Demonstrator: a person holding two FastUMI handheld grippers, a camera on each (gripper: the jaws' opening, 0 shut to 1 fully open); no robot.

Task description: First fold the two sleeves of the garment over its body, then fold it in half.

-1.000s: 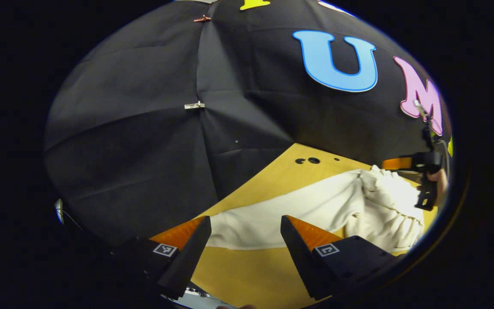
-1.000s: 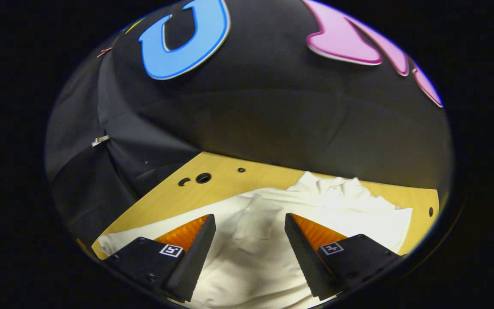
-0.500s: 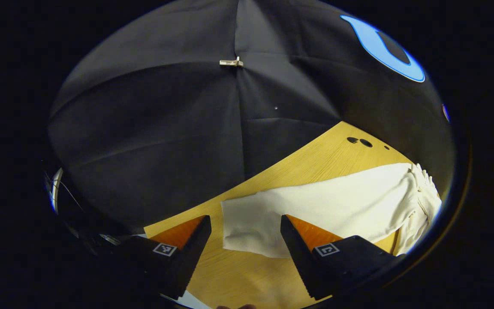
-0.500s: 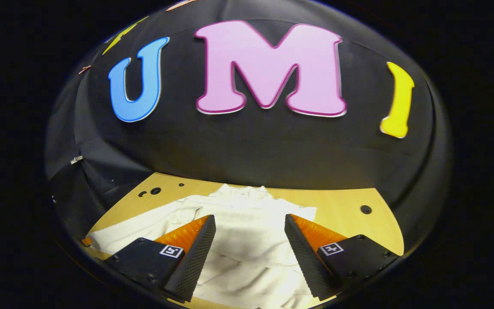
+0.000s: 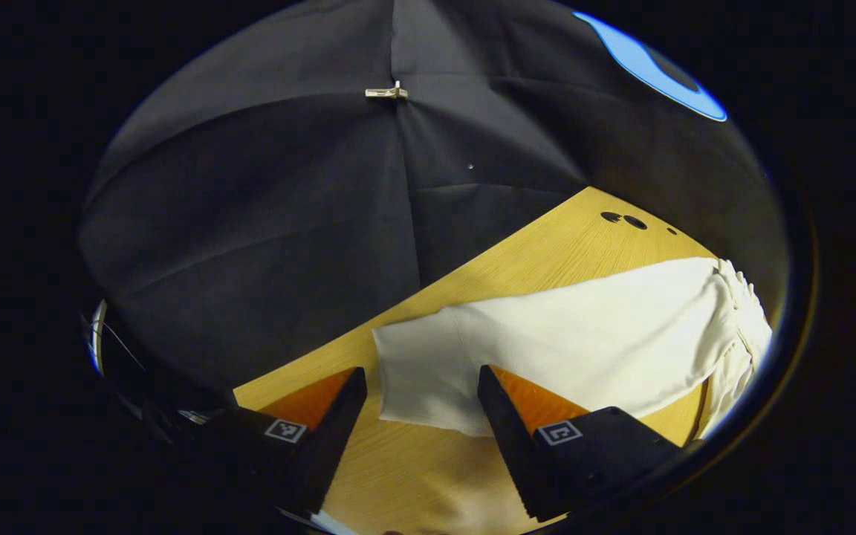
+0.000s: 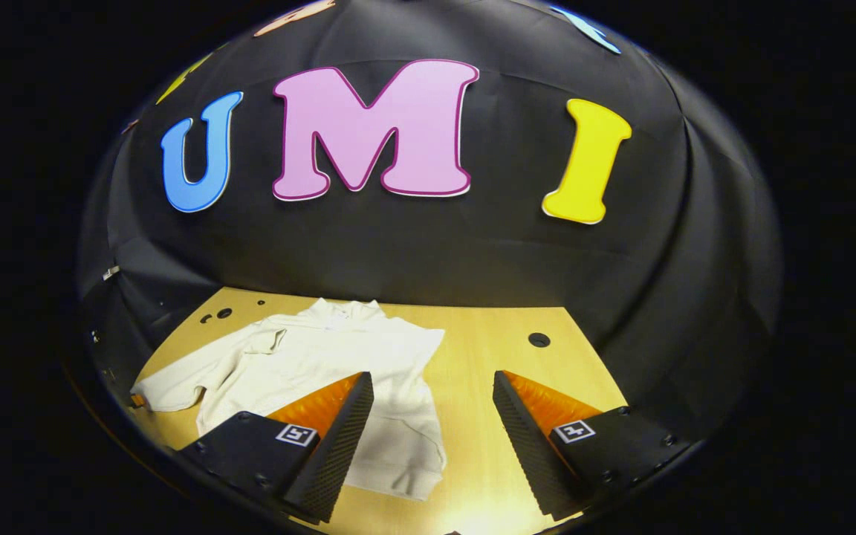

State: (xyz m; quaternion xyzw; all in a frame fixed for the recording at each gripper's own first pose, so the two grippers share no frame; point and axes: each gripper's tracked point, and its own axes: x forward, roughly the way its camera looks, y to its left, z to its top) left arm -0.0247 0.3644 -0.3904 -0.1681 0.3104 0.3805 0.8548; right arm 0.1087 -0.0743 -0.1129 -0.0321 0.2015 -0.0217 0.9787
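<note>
Cream garment (image 6: 324,364) is lying on the wooden table (image 6: 517,371), its body spread near the booth wall. One sleeve (image 5: 547,349) is stretching out sideways from the body, unfolded. Left gripper (image 5: 420,416) is hovering with fingers wide, the sleeve's cuff end lying between them. Right gripper (image 6: 432,438) is standing wide and empty beside the garment's hem. Fabric is looking light, soft and limp; likely best pinched at the cuff edge, lifting slowly
</note>
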